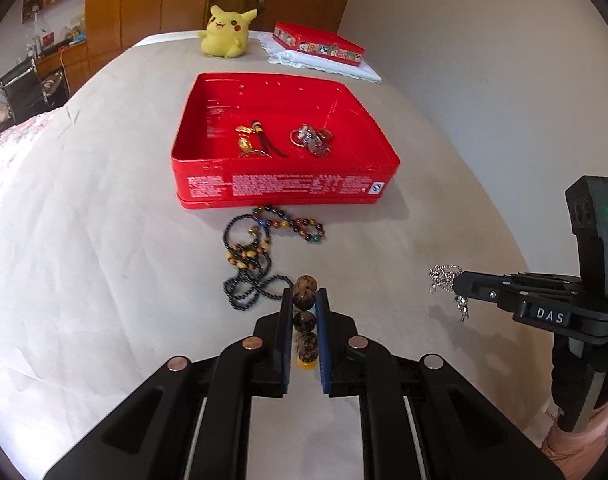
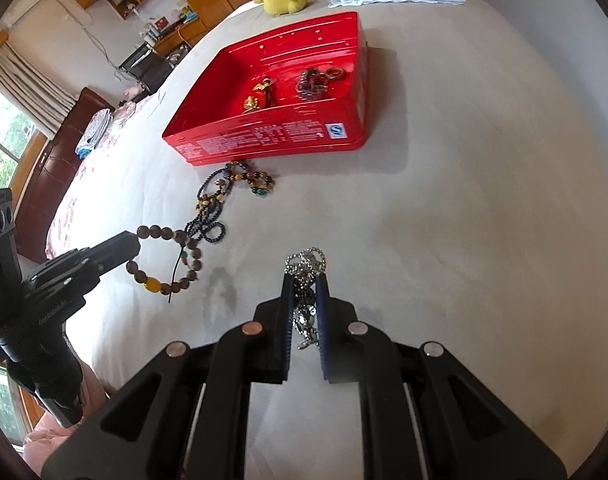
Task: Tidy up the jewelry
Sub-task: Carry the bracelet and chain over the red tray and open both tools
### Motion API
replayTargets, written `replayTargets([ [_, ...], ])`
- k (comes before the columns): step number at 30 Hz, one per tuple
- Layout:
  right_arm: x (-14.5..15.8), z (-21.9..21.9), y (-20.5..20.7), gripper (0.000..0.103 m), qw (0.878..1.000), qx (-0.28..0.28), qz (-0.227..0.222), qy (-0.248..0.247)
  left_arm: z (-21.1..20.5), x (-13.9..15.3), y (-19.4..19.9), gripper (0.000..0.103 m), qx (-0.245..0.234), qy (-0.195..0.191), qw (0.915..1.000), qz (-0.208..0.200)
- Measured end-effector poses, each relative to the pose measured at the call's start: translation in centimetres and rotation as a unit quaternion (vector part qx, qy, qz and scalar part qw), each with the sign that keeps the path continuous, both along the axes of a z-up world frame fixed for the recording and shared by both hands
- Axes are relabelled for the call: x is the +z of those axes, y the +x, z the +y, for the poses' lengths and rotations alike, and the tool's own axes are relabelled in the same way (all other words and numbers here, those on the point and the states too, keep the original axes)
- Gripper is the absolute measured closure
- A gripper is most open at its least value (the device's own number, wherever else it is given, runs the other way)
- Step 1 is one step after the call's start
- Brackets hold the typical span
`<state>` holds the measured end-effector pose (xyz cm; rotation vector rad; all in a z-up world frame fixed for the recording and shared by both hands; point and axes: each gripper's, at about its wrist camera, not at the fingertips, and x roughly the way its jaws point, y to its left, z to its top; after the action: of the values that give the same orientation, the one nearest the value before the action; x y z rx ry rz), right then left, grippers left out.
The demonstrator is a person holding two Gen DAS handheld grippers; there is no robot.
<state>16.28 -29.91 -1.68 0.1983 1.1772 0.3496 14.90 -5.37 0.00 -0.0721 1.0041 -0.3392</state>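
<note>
Left wrist view shows my left gripper (image 1: 304, 300) clamped on the brown bead bracelet (image 1: 306, 320), my right gripper (image 1: 458, 286) pinching the silver chain (image 1: 444, 276), the red tin (image 1: 283, 188) open straight ahead, nearer the left.

Both hand-held grippers clamped, angled down.
Left hand-held gripper (image 1: 304, 300) jaws nearly shut w/ a load pinched between; right hand-held gripper (image 2: 305, 280) same, tilted steeply fwd, apart from left.
</note>
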Motion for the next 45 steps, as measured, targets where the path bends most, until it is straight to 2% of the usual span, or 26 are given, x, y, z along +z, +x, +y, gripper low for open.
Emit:
replayTargets([
  [6, 1.3, 1.3, 1.1, 0.094, 1.000, 0.007, -0.014, 0.001, 0.6, 1.0, 0.9, 0.092, 0.003, 0.001, 0.9999, -0.012],
  [14, 4.5, 3.1, 4.1, 0.094, 0.999, 0.014, -0.046, 0.010, 1.7, 4.6, 3.3, 0.092, 0.020, -0.006, 0.9985, -0.051],
  [18, 5.9, 4.4, 6.6, 0.094, 0.998, 0.016, -0.061, 0.018, 2.0, 6.8, 6.2, 0.092, 0.028, -0.016, 0.9973, -0.066],
  [23, 6.4, 5.6, 10.6, 0.094, 0.998, 0.011, -0.066, 0.012, 1.2, 7.8, 10.2, 0.093, 0.038, -0.019, 0.9965, -0.072],
  [29, 4.2, 6.2, 17.9, 0.094, 0.999, -0.007, -0.046, 0.003, -0.1, 6.3, 16.1, 0.093, 0.043, -0.017, 0.9971, -0.061],
  [36, 0.0, 6.8, 24.5, 0.094, 1.000, -0.020, -0.016, -0.016, -1.2, 1.2, 23.8, 0.093, 0.058, 0.017, 0.9979, -0.024],
  [41, -2.0, 6.9, 27.7, 0.094, 0.998, -0.033, -0.015, -0.043, -1.0, -1.5, 26.8, 0.093, 0.069, 0.021, 0.9974, -0.005],
  [45, -3.2, 6.6, 29.3, 0.091, 0.999, -0.039, -0.008, -0.030, -1.0, -2.4, 28.0, 0.092, 0.064, 0.022, 0.9977, 0.002],
])
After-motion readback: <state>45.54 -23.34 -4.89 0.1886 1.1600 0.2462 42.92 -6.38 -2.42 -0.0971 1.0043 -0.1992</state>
